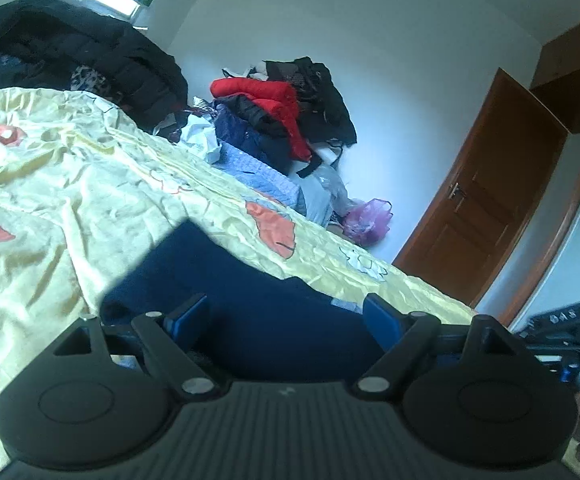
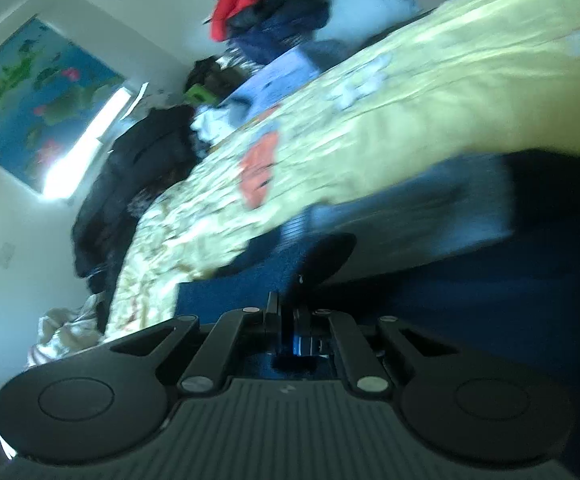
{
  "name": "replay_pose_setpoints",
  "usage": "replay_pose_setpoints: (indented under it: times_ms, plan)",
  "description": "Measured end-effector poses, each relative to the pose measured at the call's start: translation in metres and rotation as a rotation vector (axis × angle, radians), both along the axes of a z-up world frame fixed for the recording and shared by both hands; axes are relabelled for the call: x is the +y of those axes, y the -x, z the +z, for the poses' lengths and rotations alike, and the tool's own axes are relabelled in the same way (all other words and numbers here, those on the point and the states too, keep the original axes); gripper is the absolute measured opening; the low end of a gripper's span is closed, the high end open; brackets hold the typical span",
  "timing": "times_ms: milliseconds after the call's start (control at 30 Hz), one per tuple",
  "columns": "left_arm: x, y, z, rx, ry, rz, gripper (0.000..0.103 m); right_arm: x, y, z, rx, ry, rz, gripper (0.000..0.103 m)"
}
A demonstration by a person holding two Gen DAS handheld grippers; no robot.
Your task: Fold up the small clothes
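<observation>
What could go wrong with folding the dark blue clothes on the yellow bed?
The right gripper has its jaws shut, but the blurry view doesn't show a firm pinch on the dark blue cloth, so it might slip free. The left gripper is open, pinning nothing, so the cloth could slide. The yellow sheet is wrinkled, and the fold may turn out crooked.

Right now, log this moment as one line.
left gripper: open above navy garment | right gripper: shut | surface: yellow bedspread
</observation>
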State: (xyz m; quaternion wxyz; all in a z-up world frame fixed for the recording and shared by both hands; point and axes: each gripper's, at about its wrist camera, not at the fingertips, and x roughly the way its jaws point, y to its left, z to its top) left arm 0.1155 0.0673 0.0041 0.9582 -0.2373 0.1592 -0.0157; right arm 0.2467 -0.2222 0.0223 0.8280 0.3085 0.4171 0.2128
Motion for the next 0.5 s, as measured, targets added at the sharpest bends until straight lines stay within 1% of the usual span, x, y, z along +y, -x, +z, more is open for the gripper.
replay_pose_setpoints:
  times_ms: [167, 267, 400, 500]
  plan:
    - [-0.001, -0.003, -0.001, 0.015, 0.0, -0.009, 0.084, -0.053, 0.015, -0.002, 0.006, 0.048, -0.079, 0.015]
    - [-0.003, -0.002, 0.0, 0.012, -0.014, -0.002, 0.084, -0.075, 0.021, -0.008, 0.013, 0.067, -0.119, 0.015]
    - [-0.007, -0.002, 0.0, 0.007, -0.038, -0.008, 0.084, -0.097, 0.027, -0.018, 0.026, 0.077, -0.151, 0.015]
    - [-0.008, -0.003, 0.0, 0.011, -0.043, -0.019, 0.084, -0.105, 0.03, -0.025, 0.036, 0.078, -0.163, 0.015]
